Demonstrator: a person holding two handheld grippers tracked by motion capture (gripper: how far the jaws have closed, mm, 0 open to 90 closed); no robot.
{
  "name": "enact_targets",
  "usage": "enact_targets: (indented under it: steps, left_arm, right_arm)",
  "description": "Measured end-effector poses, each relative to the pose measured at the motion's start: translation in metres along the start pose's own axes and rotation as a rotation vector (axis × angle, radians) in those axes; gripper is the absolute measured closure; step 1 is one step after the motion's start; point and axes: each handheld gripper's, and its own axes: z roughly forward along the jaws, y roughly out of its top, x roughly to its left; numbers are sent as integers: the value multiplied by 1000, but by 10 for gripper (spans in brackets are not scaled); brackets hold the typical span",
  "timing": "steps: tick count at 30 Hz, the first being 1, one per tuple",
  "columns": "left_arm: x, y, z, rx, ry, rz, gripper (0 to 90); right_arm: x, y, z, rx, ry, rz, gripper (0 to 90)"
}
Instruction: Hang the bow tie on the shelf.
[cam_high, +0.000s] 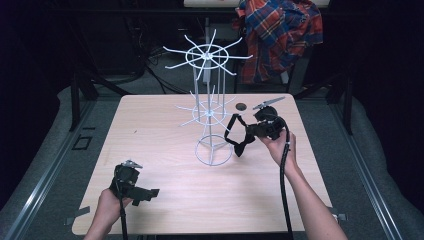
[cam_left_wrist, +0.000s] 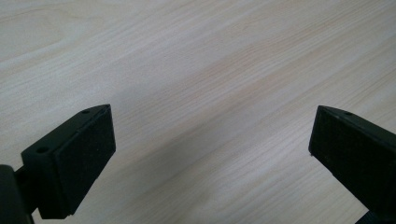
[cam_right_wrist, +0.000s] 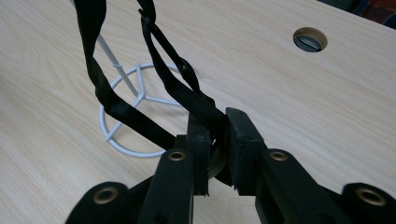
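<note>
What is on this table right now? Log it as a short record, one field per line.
surface: light wooden table with a round cable hole
stand: white wire rack, upright, two tiers of radiating hooks, ring base on the table
held item: black strap, looped, hanging beside the rack's base
right gripper: shut on the strap, raised near the rack
left gripper: open, nothing between the jaws, low over bare table at the near left
background: plaid shirt draped behind the table
</note>
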Motion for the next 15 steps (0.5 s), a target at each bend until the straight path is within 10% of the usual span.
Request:
enact_targets:
  steps: [15]
  left_arm:
    - [0,0,0,3,1,1,6]
  right_arm:
    - [3,-3,-11,31,23,-44,570]
